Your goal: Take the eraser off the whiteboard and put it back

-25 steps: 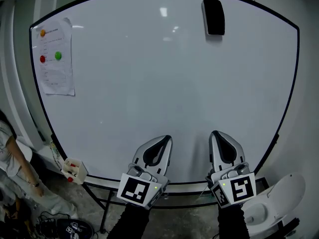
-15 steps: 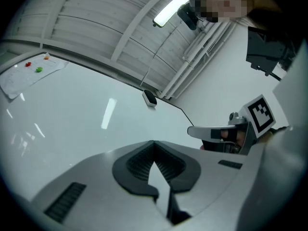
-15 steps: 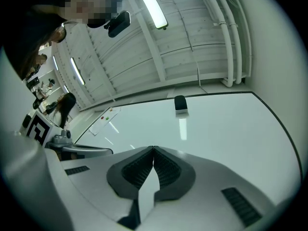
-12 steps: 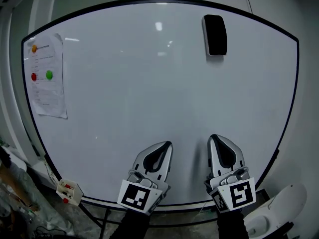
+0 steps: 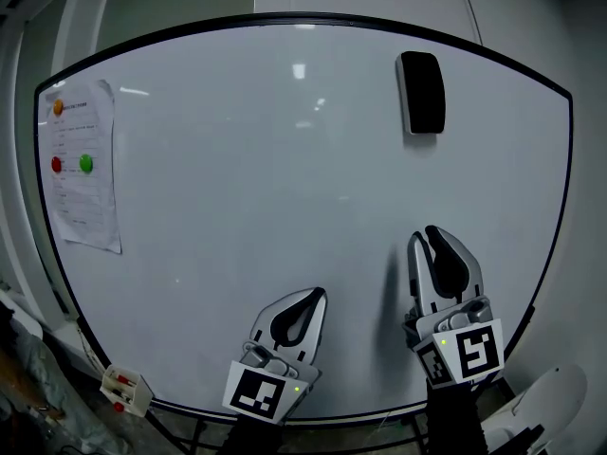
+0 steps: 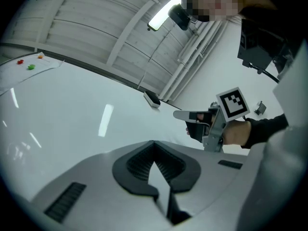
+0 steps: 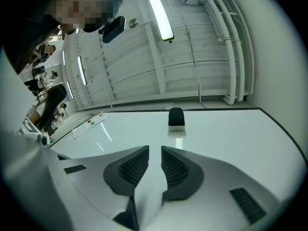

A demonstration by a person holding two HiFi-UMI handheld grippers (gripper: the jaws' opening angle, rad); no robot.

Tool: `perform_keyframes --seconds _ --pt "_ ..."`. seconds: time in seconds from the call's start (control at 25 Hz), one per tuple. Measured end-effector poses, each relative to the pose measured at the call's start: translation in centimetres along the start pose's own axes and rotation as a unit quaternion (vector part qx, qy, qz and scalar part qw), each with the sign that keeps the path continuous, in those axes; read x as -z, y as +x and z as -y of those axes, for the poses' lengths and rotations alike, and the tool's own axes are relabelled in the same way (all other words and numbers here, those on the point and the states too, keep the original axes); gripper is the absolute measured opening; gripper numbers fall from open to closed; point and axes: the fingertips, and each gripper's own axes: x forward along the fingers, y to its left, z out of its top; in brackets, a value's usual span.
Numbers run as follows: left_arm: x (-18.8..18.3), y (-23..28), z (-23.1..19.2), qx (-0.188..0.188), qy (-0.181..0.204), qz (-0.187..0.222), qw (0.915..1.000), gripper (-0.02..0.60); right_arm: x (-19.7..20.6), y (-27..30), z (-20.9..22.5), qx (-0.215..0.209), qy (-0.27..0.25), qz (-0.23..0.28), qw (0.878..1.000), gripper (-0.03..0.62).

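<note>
Black eraser (image 5: 421, 91), white-based, upright on whiteboard (image 5: 237, 207); right gripper (image 5: 433, 235) jaws just opening, empty; left gripper (image 5: 316, 297) pressed together.

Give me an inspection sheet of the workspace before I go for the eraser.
Surface: whiteboard, no writing seen.
Job's things: eraser on the board, upper right, untouched.
Clutter: paper sheet with coloured magnets at the left edge; small box at the lower left corner.
Grippers: left gripper shut, empty; right gripper jaws have just been opening, slightly apart, nothing between them; both well below the eraser.
Cables: nothing seen.
Surroundings: ceiling light overhead.
</note>
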Motion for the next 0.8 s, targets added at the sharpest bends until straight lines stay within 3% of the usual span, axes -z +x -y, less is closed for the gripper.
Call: perform_keyframes --seconds 0.32,0.8 --pt "-0.1 -0.1 -0.6 0.005 0.013 0.005 0.9999 0.006 -1.7 4.4 2.7 0.016 -0.044 0.014 0.999 0.289" --pt "0.5 -0.8 -2.3 -0.007 0.02 -0.008 0.9997 0.006 -4.7 10.7 5.2 0.029 -0.109 0.021 0.993 0.307"
